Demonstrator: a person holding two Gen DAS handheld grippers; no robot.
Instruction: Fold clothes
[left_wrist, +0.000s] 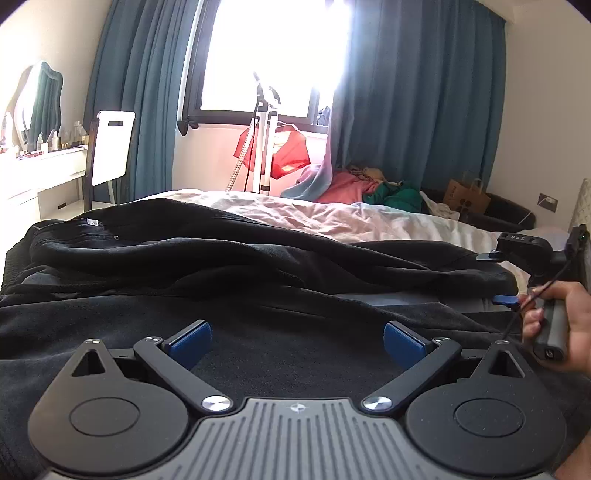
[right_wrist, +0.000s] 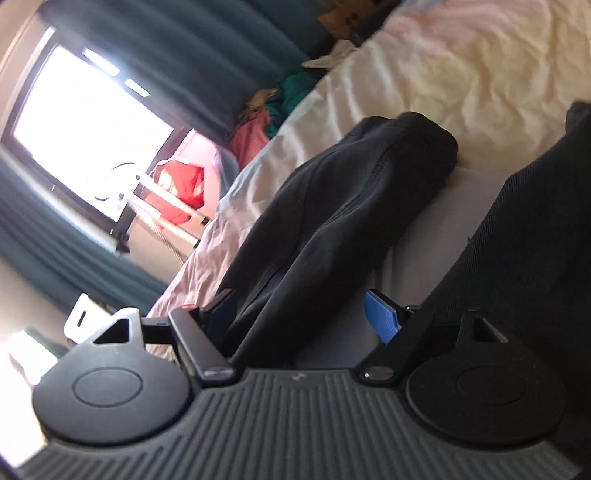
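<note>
Black clothes (left_wrist: 229, 258) lie spread across the bed, with a waistband carrying a small label (left_wrist: 92, 222) at the left. My left gripper (left_wrist: 297, 339) hovers low over the near black fabric, open, its blue pads (left_wrist: 190, 341) wide apart and holding nothing. At the right a hand (left_wrist: 565, 325) holds my right gripper (left_wrist: 495, 277) at the garment's right end. In the right wrist view the right gripper (right_wrist: 301, 314) is tilted and open, and a rolled fold of black cloth (right_wrist: 332, 206) runs between its fingers (right_wrist: 382, 319) without being pinched.
The bed has a crumpled white and pink sheet (left_wrist: 332, 218). A pile of coloured clothes (left_wrist: 354, 184) and a paper bag (left_wrist: 467, 194) lie beyond it. A stand with red cloth (left_wrist: 288, 151), blue curtains (left_wrist: 417, 92), a white chair (left_wrist: 110, 147) and a dresser (left_wrist: 33, 173) stand at the back and left.
</note>
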